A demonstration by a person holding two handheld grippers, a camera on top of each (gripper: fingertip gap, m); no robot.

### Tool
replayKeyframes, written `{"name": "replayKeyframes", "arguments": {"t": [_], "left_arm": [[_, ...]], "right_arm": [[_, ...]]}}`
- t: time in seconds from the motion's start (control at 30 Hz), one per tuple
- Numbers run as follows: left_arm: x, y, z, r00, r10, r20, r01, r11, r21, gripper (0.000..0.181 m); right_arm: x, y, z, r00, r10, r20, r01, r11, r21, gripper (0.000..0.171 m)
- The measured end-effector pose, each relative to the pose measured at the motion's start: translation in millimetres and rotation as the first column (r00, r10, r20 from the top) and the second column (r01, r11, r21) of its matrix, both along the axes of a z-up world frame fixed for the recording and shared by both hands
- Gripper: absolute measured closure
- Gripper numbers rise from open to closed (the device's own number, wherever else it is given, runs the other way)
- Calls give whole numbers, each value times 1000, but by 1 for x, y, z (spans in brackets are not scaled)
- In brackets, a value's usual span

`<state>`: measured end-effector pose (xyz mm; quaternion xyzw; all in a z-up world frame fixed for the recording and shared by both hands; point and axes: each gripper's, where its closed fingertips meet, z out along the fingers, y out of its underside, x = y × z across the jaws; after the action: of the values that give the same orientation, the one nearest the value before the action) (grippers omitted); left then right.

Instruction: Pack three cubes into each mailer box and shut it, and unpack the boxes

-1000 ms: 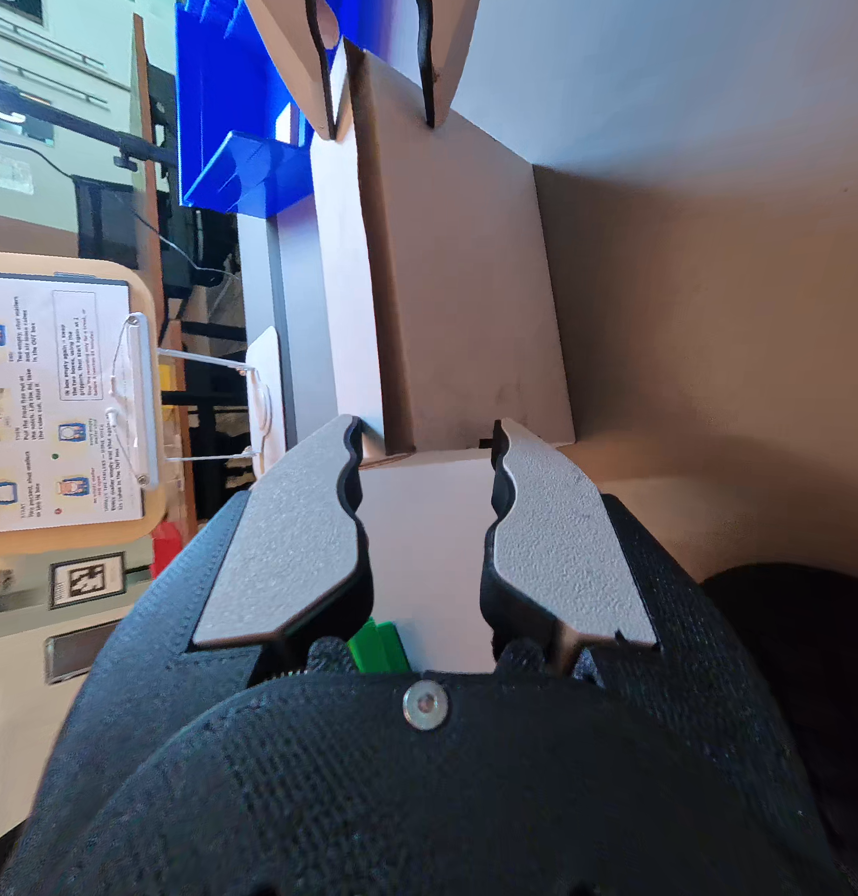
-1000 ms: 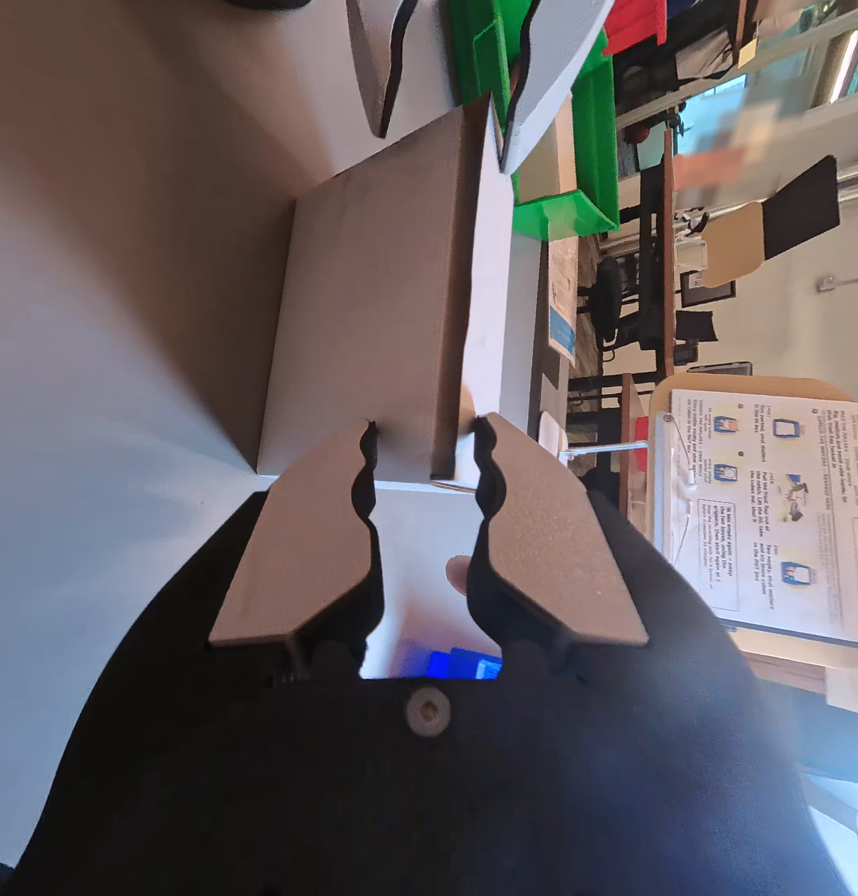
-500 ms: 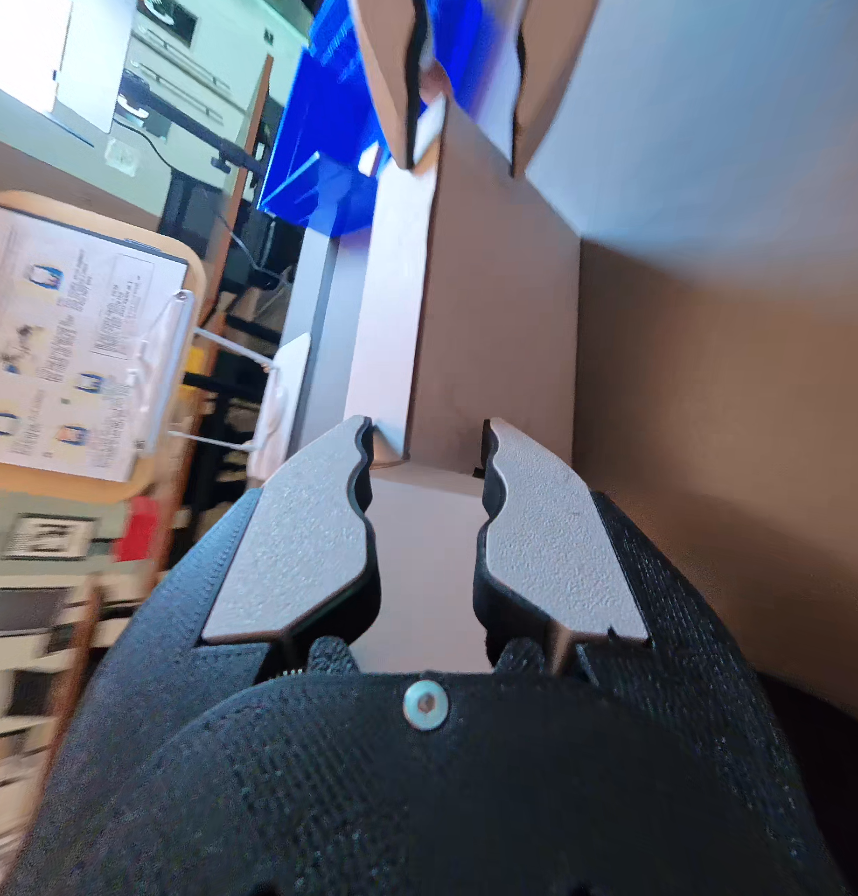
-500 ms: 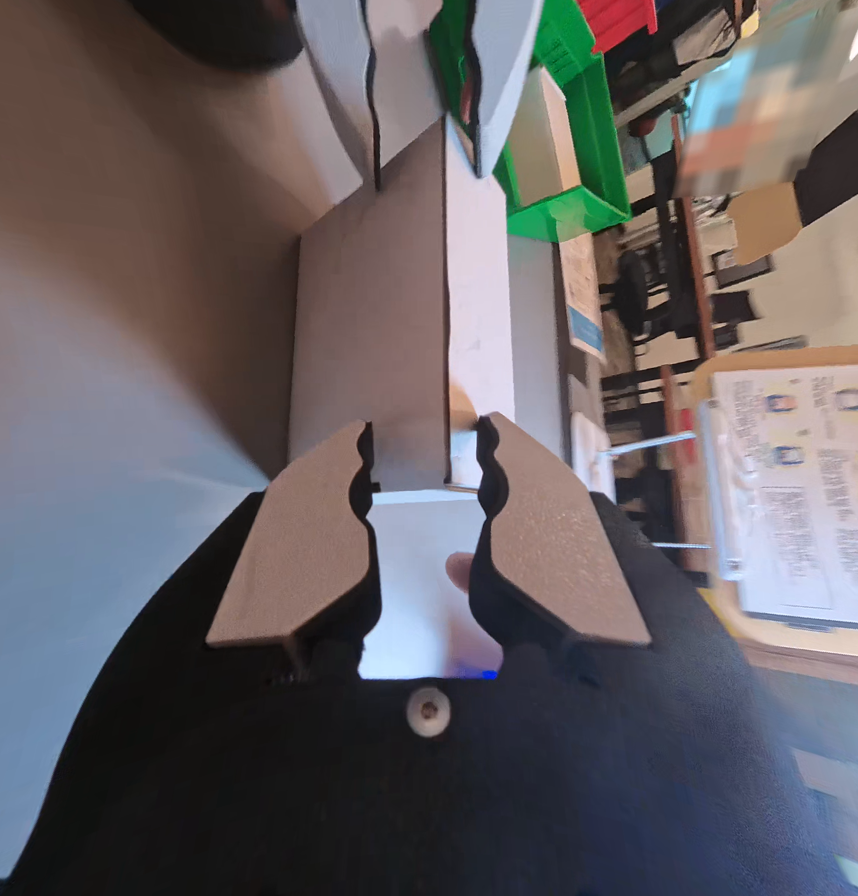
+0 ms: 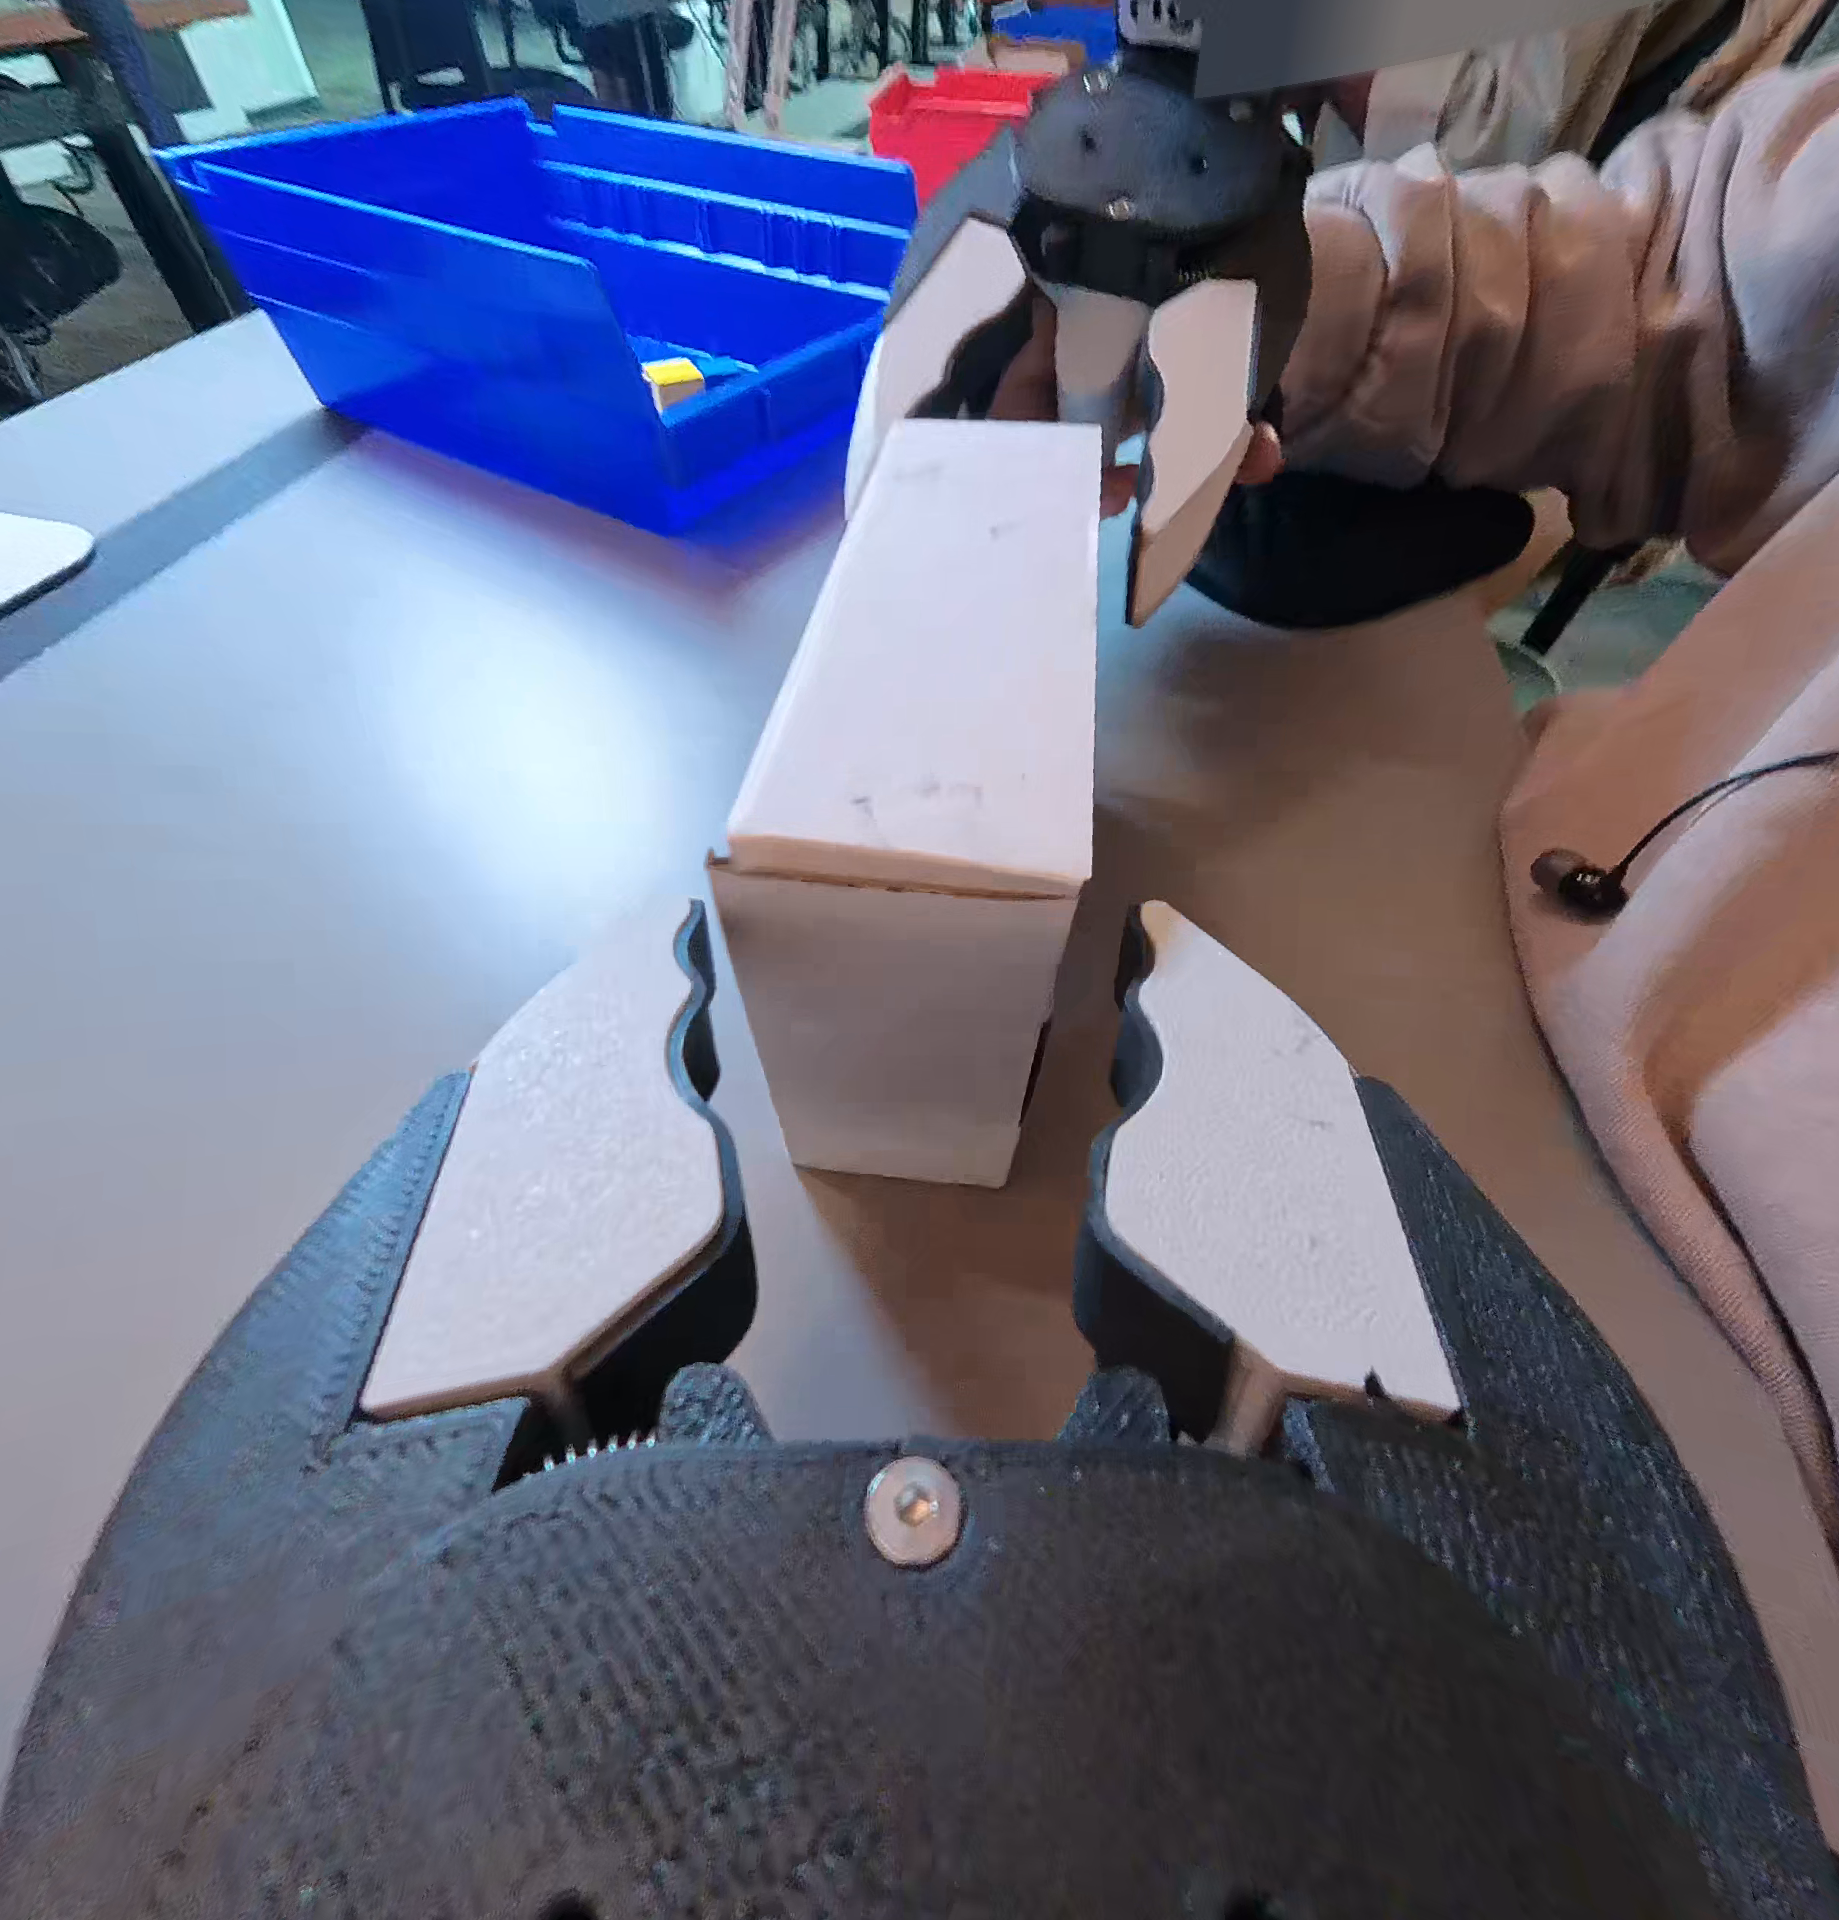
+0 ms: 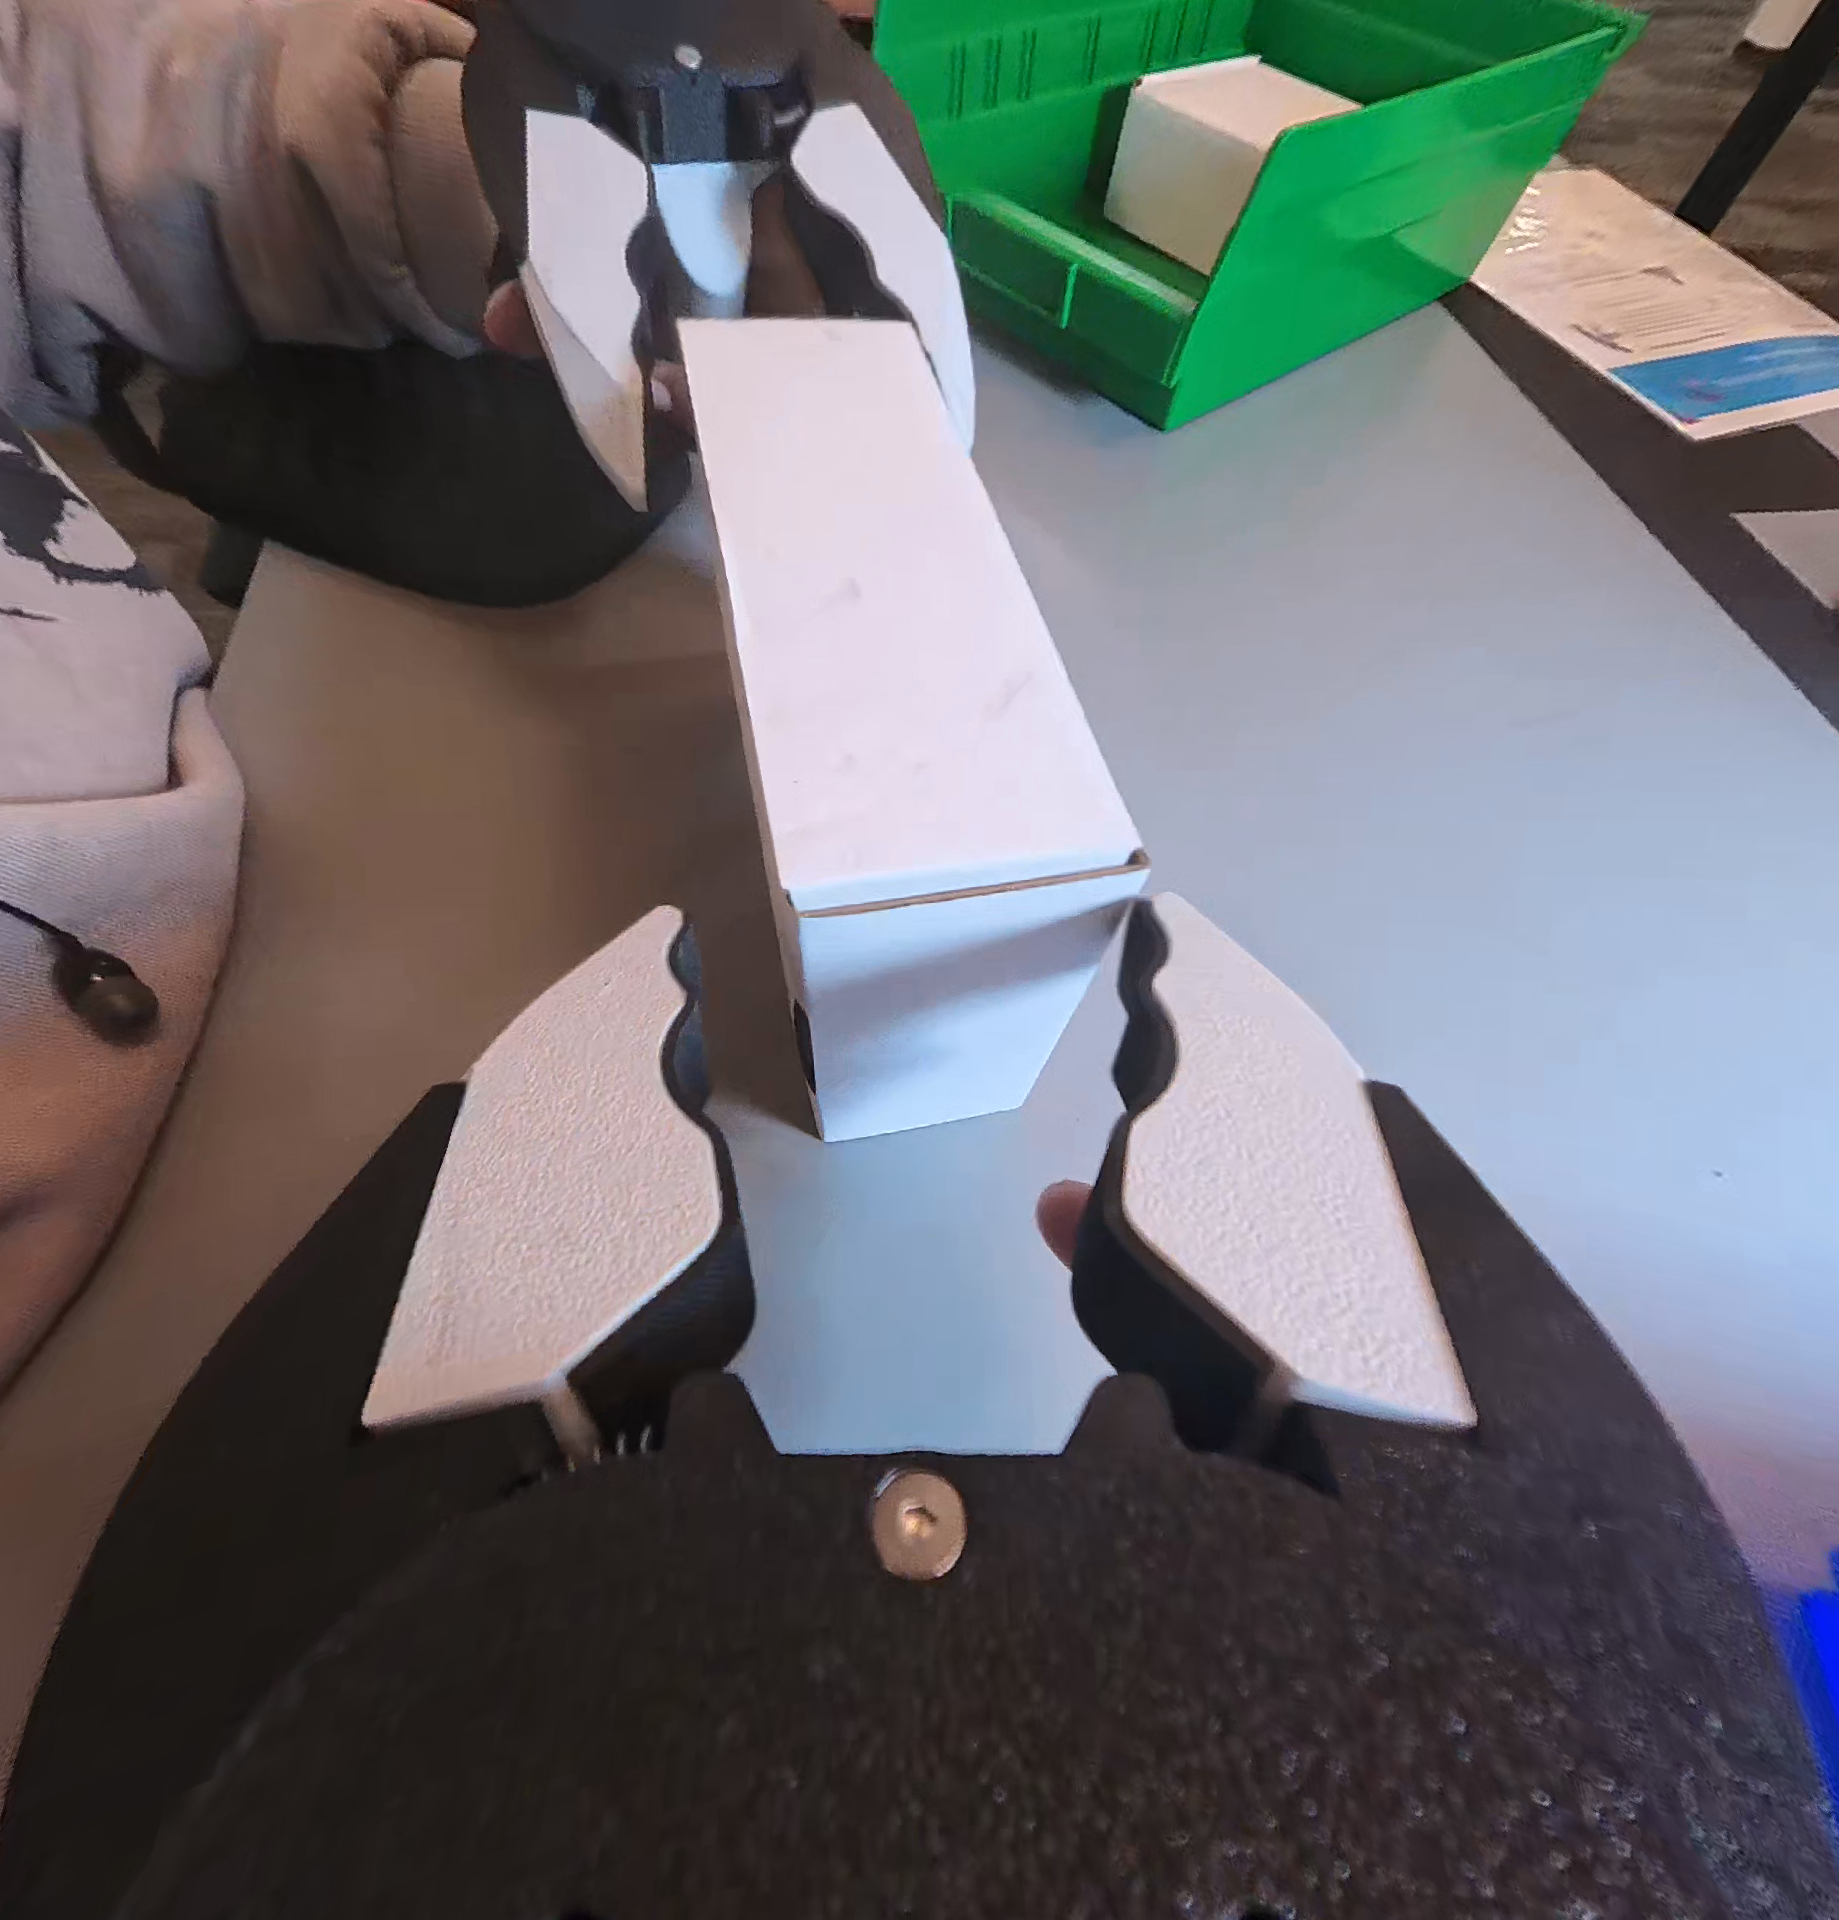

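Box (image 5: 936, 665) is lying closed on the bench (image 5: 323, 727), both grippers' fingers (image 5: 572, 1153) gaping open at its ends, needing square, even closing.

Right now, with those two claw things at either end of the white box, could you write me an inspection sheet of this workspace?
Surface: grey table, mostly bare.
Job's things: shut white mailer box lying on the table; blue bin holding a small yellow cube; green bin holding another white box.
Clutter: printed sheet at the table's edge; red bin behind.
Grippers: left gripper and right gripper both open, one at each end of the box, not clamping it.
Cables: thin black cable with an earbud on the person's pale top.
Surroundings: chairs and desks, blurred.
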<state>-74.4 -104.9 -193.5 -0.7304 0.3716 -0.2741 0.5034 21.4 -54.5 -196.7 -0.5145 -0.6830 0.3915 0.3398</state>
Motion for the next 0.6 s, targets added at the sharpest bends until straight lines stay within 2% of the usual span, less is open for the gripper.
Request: {"name": "replayKeyframes", "arguments": {"t": [0.07,0.2,0.33,0.5,0.53,0.57,0.6], "left_arm": [[5,0,-4,997,-28,-69,30,999,27,116],[2,12,6,968,27,-250,35,970,241,116],[0,28,9,871,169,-460,87,870,485,116],[1,37,11,738,328,-590,227,703,674,116],[0,39,11,697,370,-615,270,658,702,117],[-1,40,10,664,403,-629,302,625,720,117],[-1,40,9,648,427,-631,318,601,733,117]], "right_arm": [[-3,-1,0,1000,17,-16,-16,999,52,111],[-4,11,11,998,4,-64,15,957,290,111],[-1,31,15,992,-25,-124,96,783,615,112],[7,45,6,986,-57,-155,159,580,799,113],[9,45,2,989,-57,-139,146,587,796,113],[11,43,-4,992,-62,-111,124,657,744,111],[14,39,-12,995,-70,-66,96,768,633,110]]}}
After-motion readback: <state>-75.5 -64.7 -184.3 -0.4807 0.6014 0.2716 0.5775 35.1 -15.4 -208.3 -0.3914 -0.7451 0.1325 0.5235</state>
